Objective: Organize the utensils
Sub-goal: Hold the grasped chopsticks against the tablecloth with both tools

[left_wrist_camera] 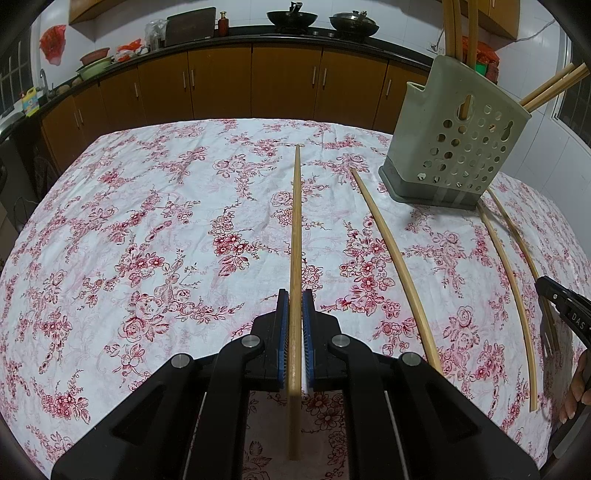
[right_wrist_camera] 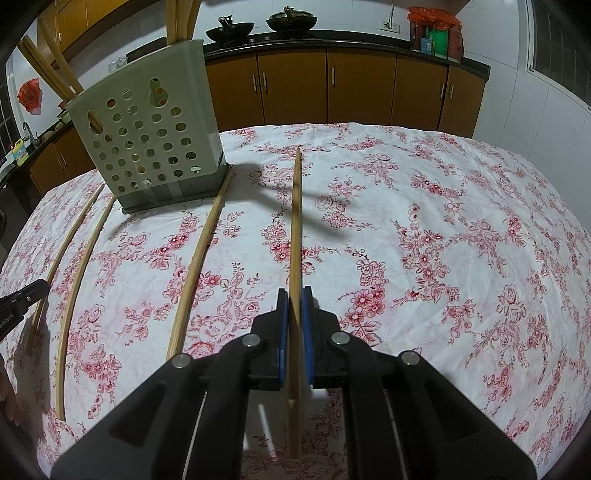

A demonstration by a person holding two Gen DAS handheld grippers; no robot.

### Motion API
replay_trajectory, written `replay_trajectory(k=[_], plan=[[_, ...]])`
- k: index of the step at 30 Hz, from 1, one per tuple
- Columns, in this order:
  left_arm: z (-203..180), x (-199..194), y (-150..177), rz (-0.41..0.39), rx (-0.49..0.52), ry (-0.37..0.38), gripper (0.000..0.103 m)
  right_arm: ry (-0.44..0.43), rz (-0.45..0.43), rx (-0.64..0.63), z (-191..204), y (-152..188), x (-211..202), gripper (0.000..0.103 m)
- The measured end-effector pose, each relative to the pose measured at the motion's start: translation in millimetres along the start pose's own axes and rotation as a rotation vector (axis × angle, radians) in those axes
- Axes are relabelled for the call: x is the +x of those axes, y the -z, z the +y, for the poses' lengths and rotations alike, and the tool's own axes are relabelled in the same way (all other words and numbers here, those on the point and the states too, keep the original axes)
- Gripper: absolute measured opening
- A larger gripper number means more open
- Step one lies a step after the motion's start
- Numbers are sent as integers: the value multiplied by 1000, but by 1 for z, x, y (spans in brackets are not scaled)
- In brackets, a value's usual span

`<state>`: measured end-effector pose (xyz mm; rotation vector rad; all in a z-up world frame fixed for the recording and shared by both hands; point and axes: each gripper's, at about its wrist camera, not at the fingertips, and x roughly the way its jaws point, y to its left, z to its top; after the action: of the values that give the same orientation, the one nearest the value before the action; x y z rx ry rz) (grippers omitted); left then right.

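Blue-padded jaws of the left gripper (left_wrist_camera: 294,295) sit nearest the left wrist lens, clamped narrow on a wooden chopstick (left_wrist_camera: 295,236) that runs from below the pads straight out over the floral tablecloth (left_wrist_camera: 147,229); whether its far tip touches the cloth cannot be told. Moving rightward in that view: a second chopstick (left_wrist_camera: 391,254) lies flat on the cloth, near the held one but apart; beyond its far end stands the grey perforated utensil holder (left_wrist_camera: 454,147), upright on its darker base, with several chopsticks standing in it and leaning out at the top. Right of the holder, two more loose chopsticks (left_wrist_camera: 511,280) lie side by side on the cloth, close together. At the right edge the other gripper's black finger (left_wrist_camera: 561,299) and part of a person's hand (left_wrist_camera: 576,391) show. Right wrist view, left to right: the same loose pair (right_wrist_camera: 79,258) on the cloth, holder (right_wrist_camera: 147,140) behind them, then one chopstick (right_wrist_camera: 199,266) whose far end reaches the holder's base. Right gripper (right_wrist_camera: 294,295) is likewise closed narrow on its own chopstick (right_wrist_camera: 295,229), pointing out over the cloth. Background: brown cabinets (right_wrist_camera: 362,85), two dark woks (right_wrist_camera: 291,18) on the counter.
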<state>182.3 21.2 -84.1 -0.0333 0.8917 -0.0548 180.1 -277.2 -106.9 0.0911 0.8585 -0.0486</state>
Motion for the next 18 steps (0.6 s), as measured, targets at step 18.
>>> replay_trajectory(k=[18], plan=[[-3,-7,8,1,28,-10,9,-9,2,12,-2,3,-4,10]])
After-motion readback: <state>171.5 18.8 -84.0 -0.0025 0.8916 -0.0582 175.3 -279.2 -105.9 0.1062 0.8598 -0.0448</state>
